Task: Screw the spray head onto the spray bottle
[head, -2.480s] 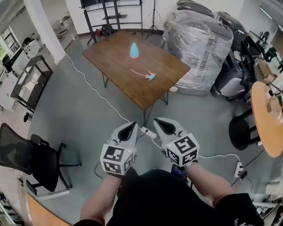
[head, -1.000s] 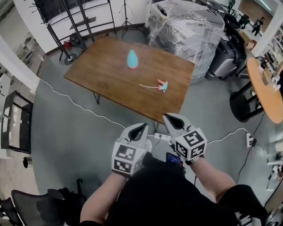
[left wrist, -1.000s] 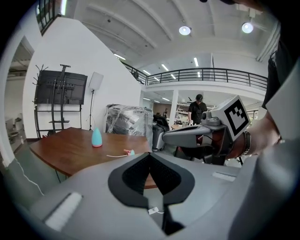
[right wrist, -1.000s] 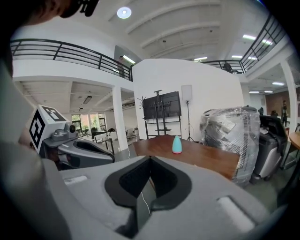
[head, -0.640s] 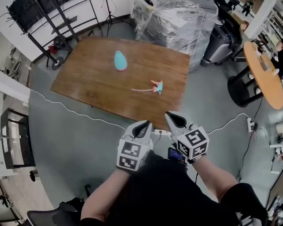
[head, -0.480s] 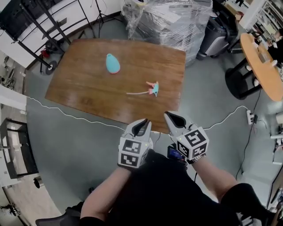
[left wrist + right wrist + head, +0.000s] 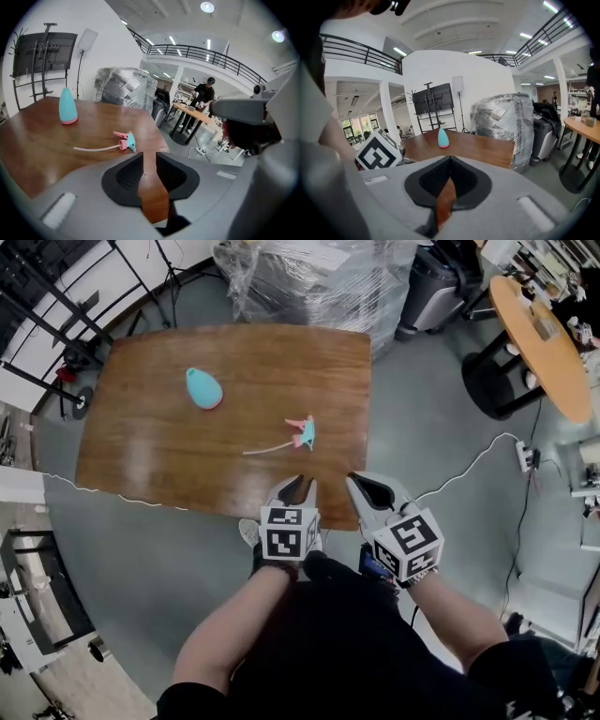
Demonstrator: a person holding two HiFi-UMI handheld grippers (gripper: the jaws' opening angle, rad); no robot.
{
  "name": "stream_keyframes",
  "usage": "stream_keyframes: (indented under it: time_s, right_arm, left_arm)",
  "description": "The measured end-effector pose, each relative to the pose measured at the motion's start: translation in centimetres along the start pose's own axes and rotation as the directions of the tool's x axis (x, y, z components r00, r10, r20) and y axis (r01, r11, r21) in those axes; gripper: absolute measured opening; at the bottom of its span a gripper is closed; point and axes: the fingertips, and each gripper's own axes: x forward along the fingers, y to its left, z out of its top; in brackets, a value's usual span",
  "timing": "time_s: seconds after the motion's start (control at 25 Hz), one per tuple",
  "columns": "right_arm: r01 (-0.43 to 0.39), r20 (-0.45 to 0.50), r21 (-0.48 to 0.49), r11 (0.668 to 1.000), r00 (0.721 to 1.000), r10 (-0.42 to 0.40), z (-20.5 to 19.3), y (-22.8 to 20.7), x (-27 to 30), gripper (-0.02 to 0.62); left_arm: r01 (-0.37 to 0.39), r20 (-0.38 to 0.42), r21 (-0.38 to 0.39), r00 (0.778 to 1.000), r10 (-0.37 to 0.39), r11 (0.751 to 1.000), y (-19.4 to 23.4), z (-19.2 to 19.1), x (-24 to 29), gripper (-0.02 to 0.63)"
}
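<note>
A teal spray bottle (image 7: pixel 203 388) stands upright on the brown table (image 7: pixel 141 456), toward its far left. The pink and teal spray head (image 7: pixel 302 432) lies on its side near the table's near right edge, its white tube trailing left. My left gripper (image 7: pixel 298 487) hangs over that near edge, a short way in front of the spray head (image 7: pixel 125 139). Its jaws stand a narrow gap apart and have just been opening, with nothing between them. My right gripper (image 7: pixel 362 486) is beside it, off the table's corner, shut and empty. The bottle (image 7: pixel 442 138) shows far off in the right gripper view.
A plastic-wrapped pallet (image 7: pixel 309 277) stands behind the table. A round orange table (image 7: pixel 539 338) is at the right, with a power strip and white cable (image 7: pixel 521 454) on the floor. Black racks (image 7: pixel 56 296) stand at the left. A person (image 7: pixel 205 101) stands in the distance.
Both grippers have come forward to the table's near edge, the left one further and lower. The left jaws have parted slightly. Bottle and spray head have not moved.
</note>
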Motion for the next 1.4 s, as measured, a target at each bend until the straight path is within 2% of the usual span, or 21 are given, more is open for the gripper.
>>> stream_keyframes:
  time_s: [0.28, 0.6, 0.92, 1.12, 1.4]
  right_arm:
    - [0.075, -0.003, 0.042, 0.996, 0.997, -0.075, -0.6, -1.7, 0.3, -0.009]
    - [0.144, -0.012, 0.081, 0.986, 0.990, -0.143, -1.4, -2.7, 0.4, -0.009]
    - [0.203, -0.019, 0.097, 0.974, 0.979, -0.202, -1.4, -3.3, -0.1, -0.009]
    - [0.213, -0.018, 0.107, 0.971, 0.977, -0.213, -1.3, -3.6, 0.2, -0.009]
    - [0.210, -0.019, 0.102, 0.972, 0.978, -0.209, -0.8, -3.4, 1.1, -0.009]
  left_arm:
    - [-0.025, -0.112, -0.021, 0.993, 0.022, 0.999, 2.2, -1.3, 5.5, 0.126]
    - [-0.067, -0.189, -0.033, 0.980, 0.060, 0.997, 4.0, -1.4, 9.9, 0.130]
    - [-0.096, -0.222, -0.006, 0.971, 0.092, 0.995, 4.9, -1.5, 11.7, 0.112]
    - [-0.115, -0.235, 0.035, 0.965, 0.120, 0.993, 5.7, -2.1, 12.4, 0.059]
    - [-0.110, -0.243, 0.050, 0.963, 0.118, 0.993, 6.5, -1.7, 11.9, 0.035]
